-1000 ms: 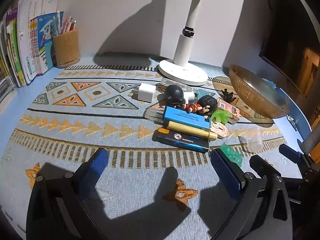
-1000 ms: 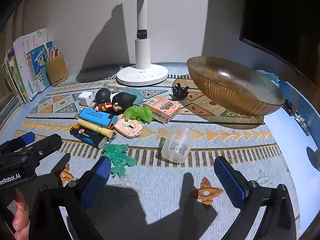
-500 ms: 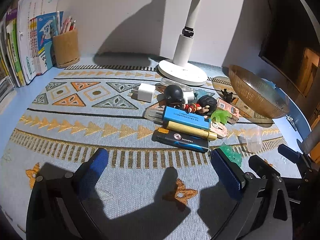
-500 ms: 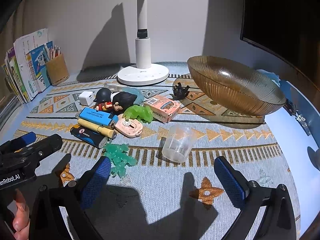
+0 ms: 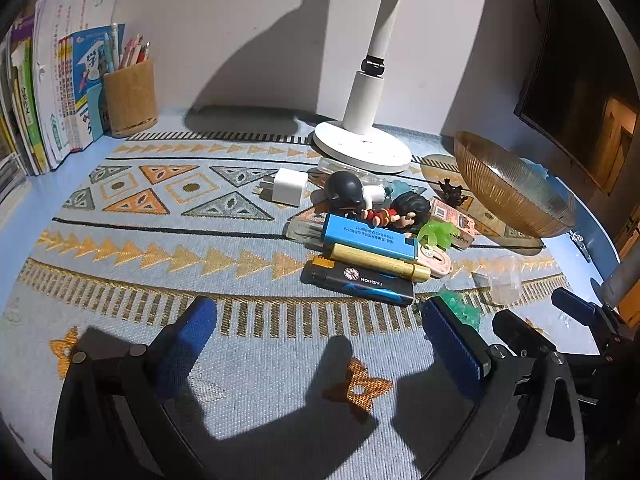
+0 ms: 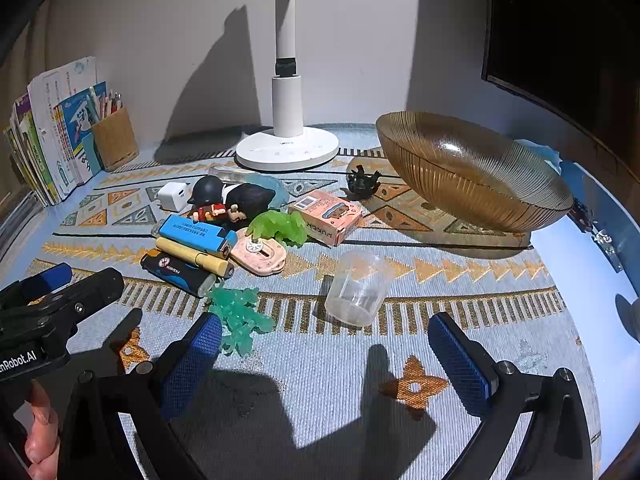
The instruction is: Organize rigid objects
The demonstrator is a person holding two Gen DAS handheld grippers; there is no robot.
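Note:
A heap of small items lies mid-mat: a black lighter (image 5: 360,282), a yellow pen (image 5: 380,261), a blue lighter (image 5: 370,237), two toy figures (image 5: 372,204), a white charger (image 5: 289,186), a pink box (image 6: 326,216) and green rubbery toys (image 6: 239,316). A clear plastic cup (image 6: 358,288) lies on its side just ahead of my right gripper (image 6: 328,354), which is open and empty. My left gripper (image 5: 320,344) is open and empty too, a little short of the black lighter. An amber glass bowl (image 6: 472,172) stands at the right.
A white lamp base (image 5: 362,150) stands behind the heap. Books (image 5: 52,92) and a wooden pen holder (image 5: 130,98) fill the back left corner. A dark monitor (image 6: 560,32) hangs at the right. A hand (image 6: 40,436) holds the left gripper's handle.

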